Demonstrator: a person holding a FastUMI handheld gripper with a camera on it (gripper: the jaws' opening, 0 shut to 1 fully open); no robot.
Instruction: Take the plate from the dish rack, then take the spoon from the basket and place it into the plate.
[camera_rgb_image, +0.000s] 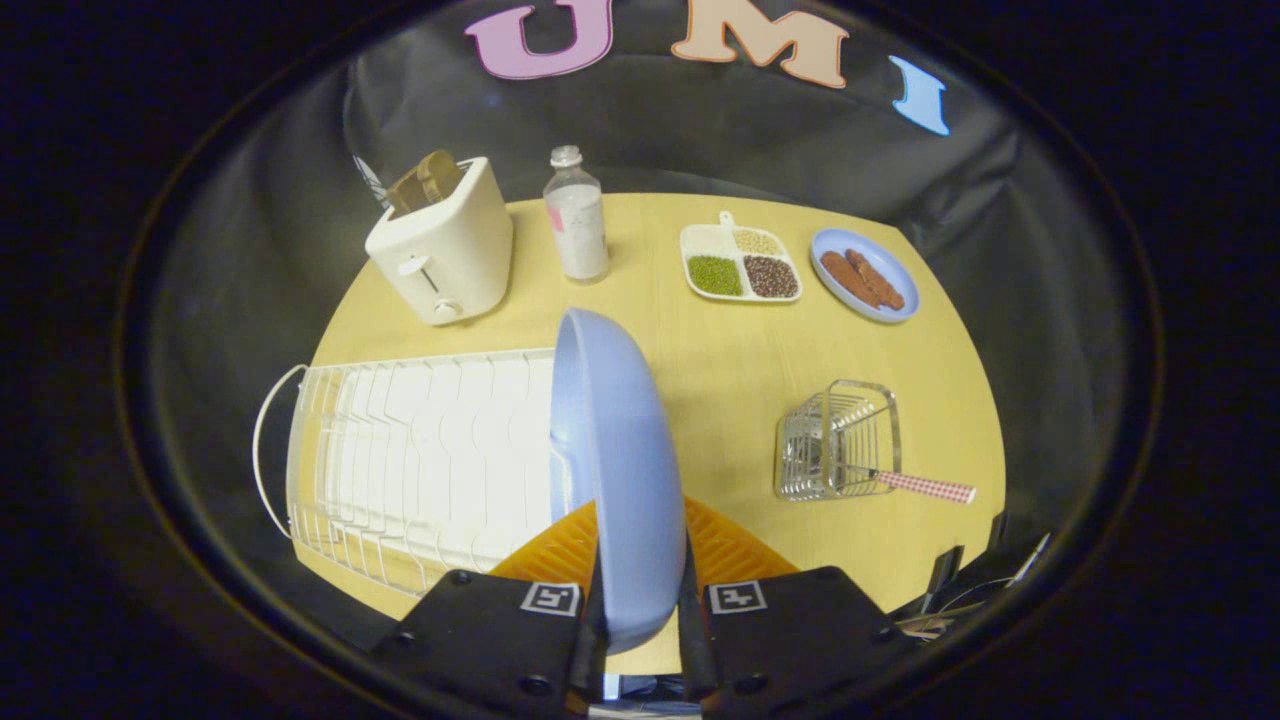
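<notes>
A light blue plate (612, 450) stands on edge between my fingers, and my gripper (640, 590) is shut on its lower rim. The plate is held up above the right end of the white wire dish rack (420, 470), hiding part of it. To the right, beyond my fingers, stands a small wire basket (838, 440) on the yellow table (740, 370). A spoon (925, 486) with a red checked handle sticks out of the basket toward the right.
At the back stand a cream toaster (445, 245) with bread, a bottle (576, 215), a divided tray of beans (740, 265) and a second blue plate (865, 275) holding brown pieces. Dark clips (960, 575) lie at the table's near right edge.
</notes>
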